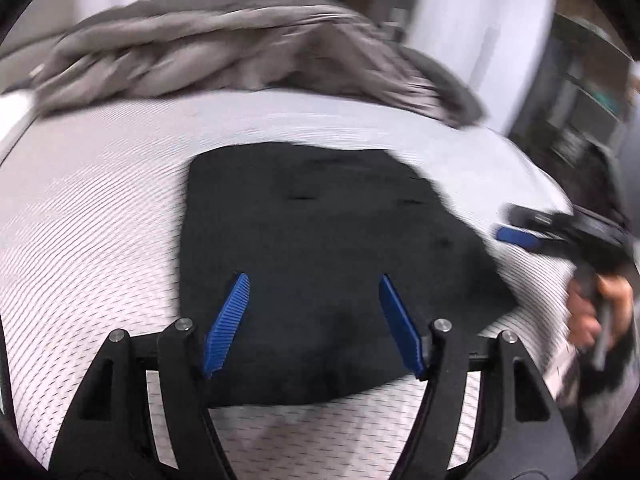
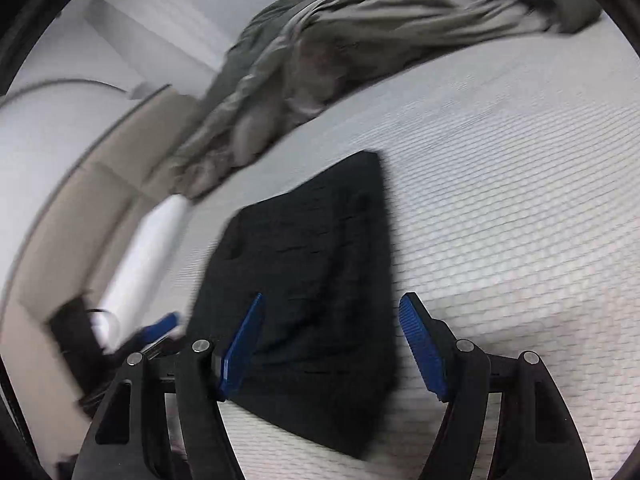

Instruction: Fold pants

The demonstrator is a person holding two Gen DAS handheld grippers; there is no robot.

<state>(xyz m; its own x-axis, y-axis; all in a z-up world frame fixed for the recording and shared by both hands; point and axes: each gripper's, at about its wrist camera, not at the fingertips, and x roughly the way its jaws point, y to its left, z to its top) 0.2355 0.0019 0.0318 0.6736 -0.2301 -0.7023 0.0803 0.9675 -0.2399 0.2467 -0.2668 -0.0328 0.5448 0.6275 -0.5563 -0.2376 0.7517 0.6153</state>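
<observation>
- The black fabric pants [image 1: 320,248] lie folded into a compact, roughly rectangular stack on the white textured mattress [image 1: 100,220] of a bed.
- In the left wrist view the stack's far edge is fairly straight with rounded corners, while its right side runs out at a slant toward the near right; the surface looks flat, with a few small dark creases.
- In the right wrist view the folded pants [image 2: 316,280] show a thick, layered edge on the right and faint horizontal wrinkles across the top.
- The left tongs [image 1: 314,280], with blue ribbed pads, stand wide apart above the near part of the stack, holding nothing.
- The right tongs [image 2: 332,300] are also spread wide and empty, with one pad over the pants and the other over bare mattress.
- From the left wrist view, the right tongs [image 1: 516,236] sit just beside the stack's right edge, gripped by a hand [image 1: 592,308].
- A rumpled grey blanket [image 1: 240,48] is heaped across the far part of the bed, apart from the pants.
- Both views are motion-blurred.
</observation>
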